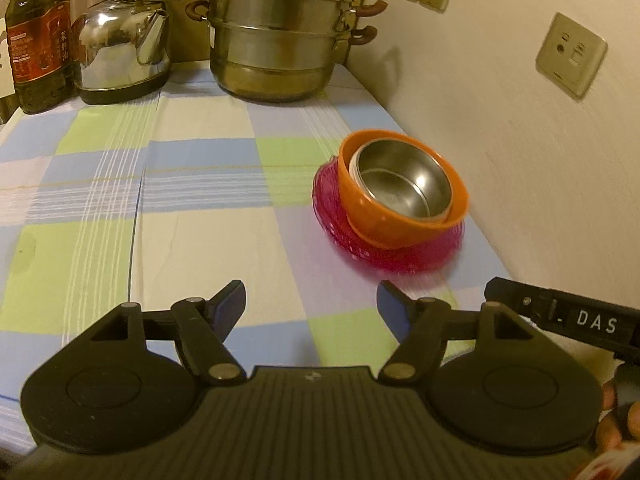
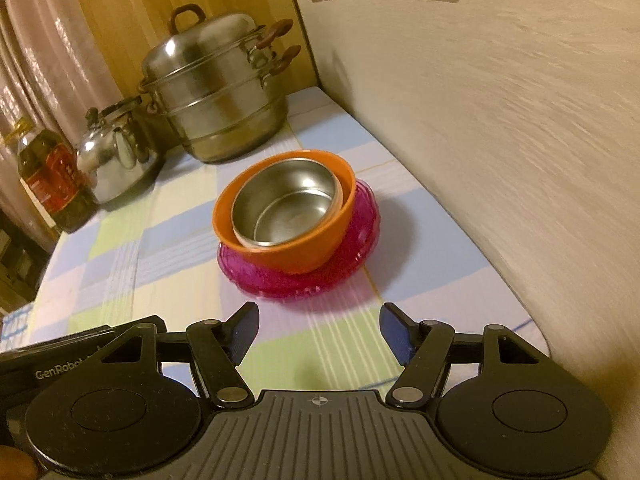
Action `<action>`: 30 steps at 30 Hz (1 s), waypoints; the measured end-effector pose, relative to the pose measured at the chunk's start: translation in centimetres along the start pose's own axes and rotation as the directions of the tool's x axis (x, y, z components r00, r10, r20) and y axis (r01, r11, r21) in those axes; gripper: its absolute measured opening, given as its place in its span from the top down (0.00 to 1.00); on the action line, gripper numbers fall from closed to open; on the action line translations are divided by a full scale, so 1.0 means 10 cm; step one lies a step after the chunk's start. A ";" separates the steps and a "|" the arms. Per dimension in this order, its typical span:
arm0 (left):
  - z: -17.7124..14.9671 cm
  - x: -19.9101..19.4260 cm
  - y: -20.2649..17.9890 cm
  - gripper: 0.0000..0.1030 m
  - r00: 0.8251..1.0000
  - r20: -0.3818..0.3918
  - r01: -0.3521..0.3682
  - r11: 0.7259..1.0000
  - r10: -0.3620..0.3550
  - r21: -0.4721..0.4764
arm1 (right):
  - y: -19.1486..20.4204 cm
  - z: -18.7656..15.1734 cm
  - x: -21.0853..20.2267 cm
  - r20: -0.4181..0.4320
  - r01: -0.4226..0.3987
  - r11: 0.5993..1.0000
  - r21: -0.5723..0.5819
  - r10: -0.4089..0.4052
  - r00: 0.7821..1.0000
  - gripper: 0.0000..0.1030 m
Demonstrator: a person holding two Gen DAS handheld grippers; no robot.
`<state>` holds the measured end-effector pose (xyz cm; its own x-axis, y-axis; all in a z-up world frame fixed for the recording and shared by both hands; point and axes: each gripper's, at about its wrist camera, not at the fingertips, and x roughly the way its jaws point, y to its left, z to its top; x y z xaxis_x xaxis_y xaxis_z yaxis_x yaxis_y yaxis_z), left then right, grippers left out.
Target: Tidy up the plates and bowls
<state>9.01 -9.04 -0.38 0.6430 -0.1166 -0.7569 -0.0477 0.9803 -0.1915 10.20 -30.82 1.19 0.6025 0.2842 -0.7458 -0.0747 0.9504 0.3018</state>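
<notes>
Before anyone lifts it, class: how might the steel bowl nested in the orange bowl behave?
The steel bowl looks thin-walled, so probably light and stiff. Its polished wall may slip between fingers. It sits tilted inside the orange bowl, so it could rock if nudged.

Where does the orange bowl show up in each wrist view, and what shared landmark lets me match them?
Left wrist: orange bowl sits right of centre, near the wall, on the pink plate, steel bowl inside it.
Right wrist: orange bowl sits at centre, ahead of the open right gripper.
Shared landmark: the steamer pot at the table's far end.
</notes>
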 end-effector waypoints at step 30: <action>-0.33 -0.64 -0.12 0.32 1.000 0.028 0.006 0.999 -0.007 0.037 | 0.18 -0.40 -0.69 0.032 0.024 0.994 -0.105 -0.020 0.999 0.35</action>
<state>2.45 -9.98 2.59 0.6643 -0.1186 -0.7380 -0.0154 0.9849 -0.1722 2.75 -30.60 4.55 0.6287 0.2607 -0.7326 -0.1434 0.9648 0.2203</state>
